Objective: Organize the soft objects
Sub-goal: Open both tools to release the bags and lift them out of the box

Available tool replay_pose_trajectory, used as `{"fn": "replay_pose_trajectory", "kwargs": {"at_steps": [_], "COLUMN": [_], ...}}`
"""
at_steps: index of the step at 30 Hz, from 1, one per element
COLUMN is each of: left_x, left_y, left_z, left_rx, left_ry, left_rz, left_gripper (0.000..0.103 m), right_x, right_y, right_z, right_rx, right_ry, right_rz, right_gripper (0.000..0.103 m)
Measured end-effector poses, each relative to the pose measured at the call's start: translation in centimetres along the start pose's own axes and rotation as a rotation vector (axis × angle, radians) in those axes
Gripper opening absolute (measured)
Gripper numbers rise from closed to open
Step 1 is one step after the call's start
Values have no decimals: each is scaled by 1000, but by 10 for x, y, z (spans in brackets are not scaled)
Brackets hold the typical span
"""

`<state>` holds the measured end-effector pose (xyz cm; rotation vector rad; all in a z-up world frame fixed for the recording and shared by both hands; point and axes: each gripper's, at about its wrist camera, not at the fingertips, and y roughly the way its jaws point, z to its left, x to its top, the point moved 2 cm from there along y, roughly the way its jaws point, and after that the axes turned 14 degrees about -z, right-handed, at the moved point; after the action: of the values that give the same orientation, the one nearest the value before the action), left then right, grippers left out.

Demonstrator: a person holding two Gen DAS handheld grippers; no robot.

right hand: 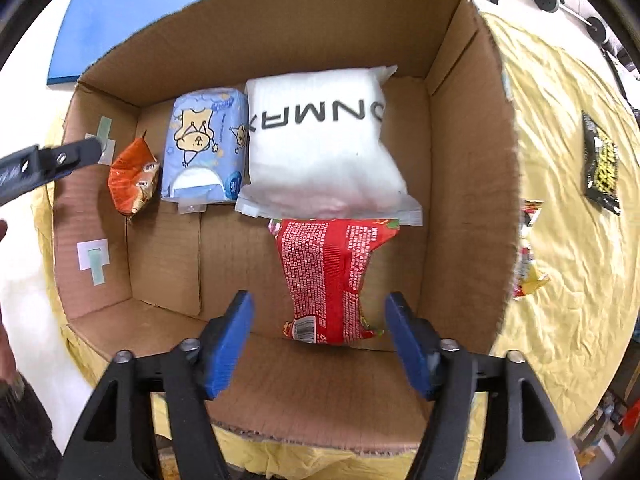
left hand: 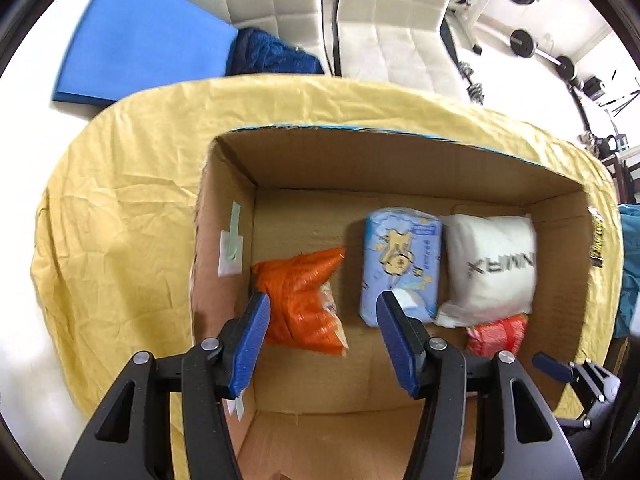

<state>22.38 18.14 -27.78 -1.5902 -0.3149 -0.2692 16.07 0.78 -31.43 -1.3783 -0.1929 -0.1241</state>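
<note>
An open cardboard box point(left hand: 400, 156) point(right hand: 472, 168) stands on a yellow cloth. Inside lie an orange snack bag point(left hand: 304, 300) point(right hand: 134, 178), a light blue tissue pack point(left hand: 400, 264) point(right hand: 206, 144), a white soft pack point(left hand: 490, 264) point(right hand: 320, 148) and a red snack bag point(left hand: 498, 334) point(right hand: 332, 276). My left gripper point(left hand: 322, 308) is open and empty above the orange bag. My right gripper point(right hand: 318, 308) is open and empty, its fingers on either side of the near end of the red bag; its fingertip point(left hand: 550, 362) shows in the left wrist view.
The yellow cloth point(left hand: 120, 208) point(right hand: 572, 216) covers a round table. On it, right of the box, lie a black and yellow packet point(right hand: 602, 164) and a colourful wrapper point(right hand: 530, 276). A blue mat point(left hand: 140, 36) point(right hand: 112, 16) and white chairs point(left hand: 384, 20) are beyond.
</note>
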Motion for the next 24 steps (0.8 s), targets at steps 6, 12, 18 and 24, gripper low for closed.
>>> {"fn": "replay_pose_trajectory", "kwargs": {"at_steps": [6,12,18,24], "left_x": [-16,-41,-58,-71], "left_y": [-38,-60,-77,-105], "left_z": [-17,-17,-19,-27], "left_rx": [-15,-11,-2,23], "left_ry": [3,-32,-58,-58], "left_rz": [-92,-129,-160,-212], "left_gripper": [85,101,101,101], "right_x": [-2,-8,-17,-30], "right_y": [-27,-49,-72,-103], "right_z": [1,3,-1,-1], "right_rx": [-16,-49,-55,-50], "right_ry": [-10,-28,-33,-57], "right_rz": [-51,-110,-157,-203], "right_gripper": [93,103,103,103]}}
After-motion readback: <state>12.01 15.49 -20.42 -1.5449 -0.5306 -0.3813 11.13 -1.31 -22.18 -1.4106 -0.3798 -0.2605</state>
